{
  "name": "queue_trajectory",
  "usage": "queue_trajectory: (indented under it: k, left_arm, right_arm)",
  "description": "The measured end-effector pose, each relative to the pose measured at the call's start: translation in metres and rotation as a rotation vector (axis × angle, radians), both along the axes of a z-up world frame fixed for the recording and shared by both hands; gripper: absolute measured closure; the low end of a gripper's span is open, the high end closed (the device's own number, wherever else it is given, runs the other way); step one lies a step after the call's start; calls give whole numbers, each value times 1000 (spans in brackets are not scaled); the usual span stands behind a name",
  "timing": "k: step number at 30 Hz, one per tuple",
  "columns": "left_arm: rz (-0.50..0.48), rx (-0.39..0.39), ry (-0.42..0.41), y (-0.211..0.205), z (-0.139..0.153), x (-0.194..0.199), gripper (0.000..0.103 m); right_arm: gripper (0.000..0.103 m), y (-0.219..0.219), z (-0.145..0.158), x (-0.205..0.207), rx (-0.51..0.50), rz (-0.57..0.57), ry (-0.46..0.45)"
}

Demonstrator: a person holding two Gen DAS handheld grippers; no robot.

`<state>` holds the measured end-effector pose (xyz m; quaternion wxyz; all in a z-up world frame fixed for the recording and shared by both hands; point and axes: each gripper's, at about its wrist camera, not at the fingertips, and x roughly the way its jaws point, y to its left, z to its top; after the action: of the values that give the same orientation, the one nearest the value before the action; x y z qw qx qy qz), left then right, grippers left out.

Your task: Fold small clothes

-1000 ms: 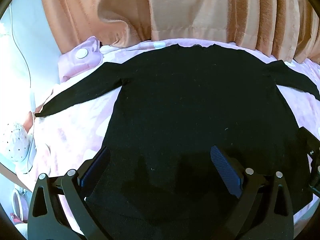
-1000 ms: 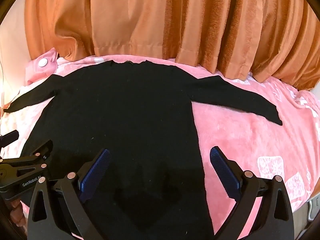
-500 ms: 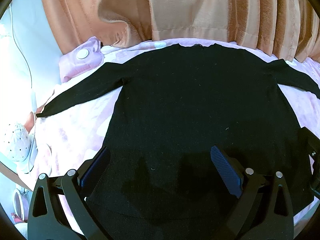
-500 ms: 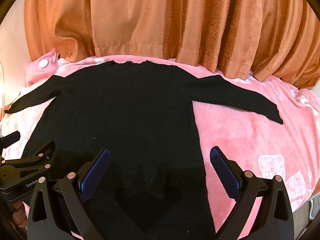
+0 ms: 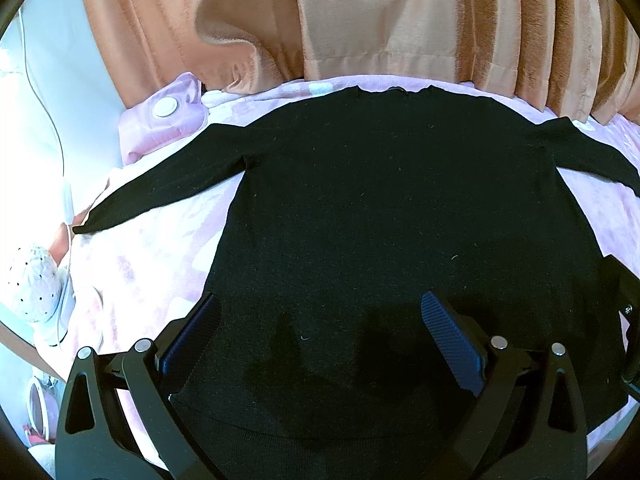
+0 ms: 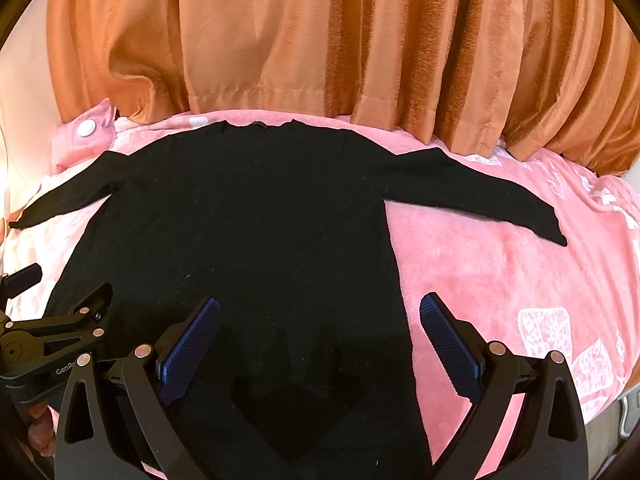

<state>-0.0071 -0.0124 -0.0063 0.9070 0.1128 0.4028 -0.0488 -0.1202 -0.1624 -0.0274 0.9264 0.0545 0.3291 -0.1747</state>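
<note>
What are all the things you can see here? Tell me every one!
sweater: one, black, long sleeves, spread flat on the blanket, neck toward the curtain, both sleeves out sideways
blanket: one, pink with white patches, under the sweater
curtain: one, orange, hanging behind the bed
pink pad with a white button: one, at the far left corner, beside the left sleeve
white cord: one, at the left edge
white dotted thing: one, at the left edge, too blurred to name
left gripper: one, black with blue pads, open, over the sweater's hem
right gripper: one, black with blue pads, open, over the hem's right side
</note>
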Motion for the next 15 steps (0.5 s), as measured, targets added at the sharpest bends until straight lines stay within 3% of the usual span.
queue_trajectory:
  k: [15]
  left_arm:
    - [5,7,0,1,-1,-1,5]
  right_arm:
    - [5,0,-1,0,1,1,1]
